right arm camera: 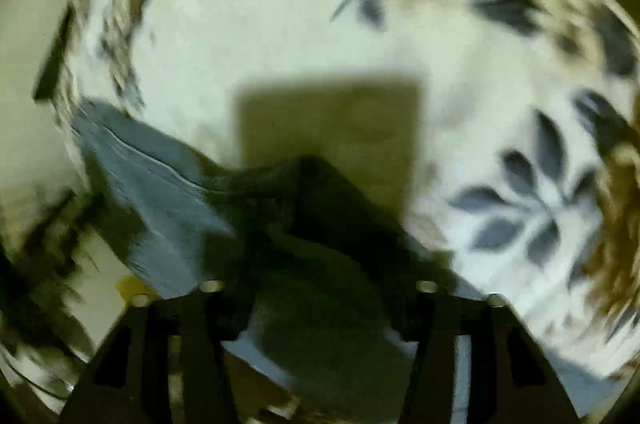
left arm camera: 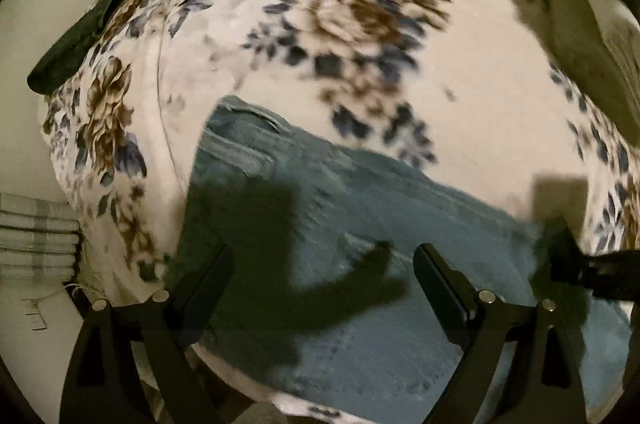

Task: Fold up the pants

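From the left wrist, the pants [left arm camera: 320,207] lie flat on the flowery blanket [left arm camera: 460,103]. They look folded at least once, with layered edges at the far end, so the job seems partly done. I think at least one more fold is left. The left gripper [left arm camera: 324,276] is wide apart and holds nothing; it hangs just over the pants. At the right edge, the right gripper [left arm camera: 576,264] sits at the pants' corner. A dark thing [left arm camera: 76,43] lies at the blanket's far left edge.

From the right wrist, the picture is blurry. A bit of the pants [right arm camera: 316,207] rises up in a peak between the right gripper's [right arm camera: 320,304] fingers. The fingers sit far apart, so I cannot tell if it grips the cloth. Only this view shows that raised corner. Only the left view shows the whole flat shape.
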`<state>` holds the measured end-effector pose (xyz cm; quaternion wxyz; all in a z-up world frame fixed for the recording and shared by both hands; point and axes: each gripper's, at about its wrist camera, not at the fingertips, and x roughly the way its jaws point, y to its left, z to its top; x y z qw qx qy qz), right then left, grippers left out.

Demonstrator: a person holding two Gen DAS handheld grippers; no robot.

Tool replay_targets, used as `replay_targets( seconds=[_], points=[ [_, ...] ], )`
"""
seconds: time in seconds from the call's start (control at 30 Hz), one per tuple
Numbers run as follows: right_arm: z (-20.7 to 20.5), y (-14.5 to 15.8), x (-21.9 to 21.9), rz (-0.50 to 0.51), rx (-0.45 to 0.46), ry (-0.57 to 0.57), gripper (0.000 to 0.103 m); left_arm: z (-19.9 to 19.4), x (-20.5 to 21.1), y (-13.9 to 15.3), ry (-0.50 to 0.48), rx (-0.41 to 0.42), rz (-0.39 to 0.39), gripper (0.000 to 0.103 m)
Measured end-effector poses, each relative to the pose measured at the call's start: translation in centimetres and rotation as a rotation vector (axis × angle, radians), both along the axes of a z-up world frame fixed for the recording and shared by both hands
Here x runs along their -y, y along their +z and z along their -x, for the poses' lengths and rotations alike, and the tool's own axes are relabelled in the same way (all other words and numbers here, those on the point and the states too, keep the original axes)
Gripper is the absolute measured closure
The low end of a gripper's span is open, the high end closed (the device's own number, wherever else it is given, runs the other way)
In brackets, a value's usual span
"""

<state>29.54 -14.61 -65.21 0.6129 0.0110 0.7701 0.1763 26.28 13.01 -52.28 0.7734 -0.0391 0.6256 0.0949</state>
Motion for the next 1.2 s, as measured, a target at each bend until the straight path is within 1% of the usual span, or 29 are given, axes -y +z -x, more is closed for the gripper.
replay_targets(
  seconds=[0.03,0.07,0.1,0.13,0.17,0.23,0.27,0.37,0.43,0.47,0.53,0.57,0.6,0.63,0.67,0.73,0.77,0.83,0.9,0.93,0.97,1.0,1.03,1.07,1.1,1.2],
  points=[
    [0.1,0.2,-0.2,0.015,0.012,0.01,0.093,-0.3,-0.4,0.0,-0.001,0.004,0.009,0.011],
    [0.1,0.8,-0.3,0.037,0.045,0.007,0.097,-0.5,-0.8,0.0,-0.004,0.007,0.017,0.011],
    [0.1,1.8,-0.4,0.063,0.087,0.003,0.098,-0.6,-1.1,0.0,-0.005,0.008,0.026,0.011],
    [0.0,2.4,-0.5,0.078,0.11,-0.012,0.099,-0.9,-1.2,-0.1,-0.004,0.006,0.036,0.011],
    [0.0,3.0,-0.3,0.088,0.136,-0.033,0.102,-1.0,-1.7,-0.3,0.0,0.0,0.047,0.011],
    [-0.4,4.0,0.4,0.096,0.176,-0.093,0.102,-1.2,-2.2,-0.4,0.01,-0.005,0.063,0.011],
    [-0.6,4.0,0.7,0.102,0.181,-0.116,0.102,-1.4,-2.6,-0.4,0.016,-0.006,0.065,0.011],
    [-0.5,2.5,0.7,0.1,0.111,-0.127,0.101,-1.7,-4.2,-0.3,0.051,-0.004,0.075,0.011],
    [-0.1,2.1,1.1,0.068,0.056,-0.161,0.099,-1.9,-5.3,0.0,0.064,0.004,0.076,0.011],
    [-0.2,2.3,1.8,0.045,0.041,-0.2,0.095,-2.1,-5.7,0.0,0.065,0.006,0.072,0.011],
    [-0.5,2.7,3.3,-0.019,0.023,-0.279,0.067,-2.4,-6.8,0.1,0.065,0.014,0.072,0.011],
    [-0.5,2.9,4.2,-0.062,0.011,-0.332,0.038,-2.6,-7.5,0.0,0.065,0.015,0.074,0.011],
    [-0.3,2.8,4.9,-0.095,-0.004,-0.366,0.023,-2.6,-7.7,-0.2,0.065,0.011,0.077,0.011],
    [-1.1,2.5,5.3,-0.128,-0.039,-0.401,0.022,-2.9,-8.3,-0.6,0.069,0.0,0.088,0.011],
    [-1.3,1.6,5.8,-0.143,-0.091,-0.438,0.022,-3.1,-8.8,-1.0,0.078,-0.013,0.105,0.011],
    [-1.8,-0.5,6.5,-0.129,-0.176,-0.468,0.022,-3.6,-9.4,-1.9,0.098,-0.034,0.161,0.011],
    [-1.9,-1.2,6.3,-0.12,-0.194,-0.479,0.022,-3.8,-9.9,-2.4,0.112,-0.038,0.196,0.011],
    [-2.3,-1.6,5.4,-0.084,-0.187,-0.452,0.021,-4.2,-11.0,-3.3,0.135,-0.041,0.265,0.01],
    [-2.2,-1.2,4.5,-0.048,-0.159,-0.416,0.024,-4.8,-11.8,-4.0,0.148,-0.052,0.323,0.013],
    [-2.3,-1.3,4.3,-0.031,-0.147,-0.396,0.025,-5.2,-12.1,-4.4,0.147,-0.06,0.346,0.017],
    [-2.3,-1.1,4.1,-0.016,-0.138,-0.381,0.027,-5.5,-12.3,-4.6,0.146,-0.061,0.377,0.035],
    [-2.2,-1.0,4.0,-0.004,-0.127,-0.369,0.028,-5.9,-12.4,-4.7,0.142,-0.062,0.385,0.05],
    [-2.1,-0.8,4.1,0.0,-0.122,-0.368,0.029,-6.1,-12.6,-4.6,0.129,-0.053,0.397,0.055],
    [-2.0,-0.5,4.3,0.001,-0.114,-0.373,0.03,-6.5,-12.6,-4.5,0.108,-0.041,0.4,0.069],
    [-1.9,-0.4,4.2,0.001,-0.109,-0.379,0.031,-6.6,-12.3,-4.2,0.078,-0.024,0.399,0.075],
    [-1.6,0.5,4.2,0.001,-0.08,-0.39,0.033,-6.0,-11.7,-2.8,0.019,0.026,0.359,0.081]
  ],
)
